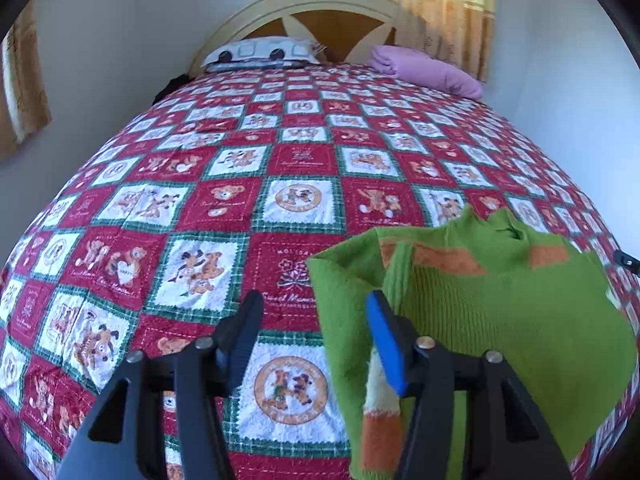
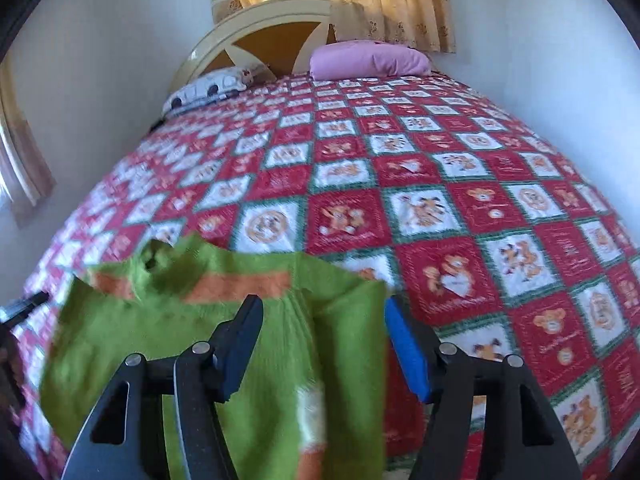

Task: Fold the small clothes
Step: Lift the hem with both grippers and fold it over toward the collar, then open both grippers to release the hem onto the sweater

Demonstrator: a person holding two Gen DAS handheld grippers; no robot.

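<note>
while both pairs of jaws stand apart with nothing pinched between them, the green sweater (image 1: 500,304) lies spread on the quilt (image 1: 224,208) between the two tools. seen along the left gripper (image 1: 316,340), the sweater sits mostly to the right of the jaws: its left edge runs just inside the blue-padded finger (image 1: 386,344), a folded sleeve with an orange and white cuff (image 1: 380,408) hangs under that finger, and the black finger stands over bare quilt. whether the blue pad touches the knit i cannot tell. seen along the right gripper (image 2: 324,344), the sweater (image 2: 208,320) fills the space under and to the left of the jaws; the black finger (image 2: 240,344) rises in front of the green knit, and the garment's right edge falls between the two fingers, short of the blue one. this view is blurred, so contact there is unclear too. the collar with its orange stripe points away from both tools, toward the headboard (image 1: 316,8).

beyond the collar the quilt runs open and flat up to a white patterned pillow (image 1: 260,52) and a purple pillow (image 2: 368,60). left of the left jaws and right of the right jaws, the quilt is uncovered as far as the bed's sides, where pale walls (image 1: 120,40) close in.
</note>
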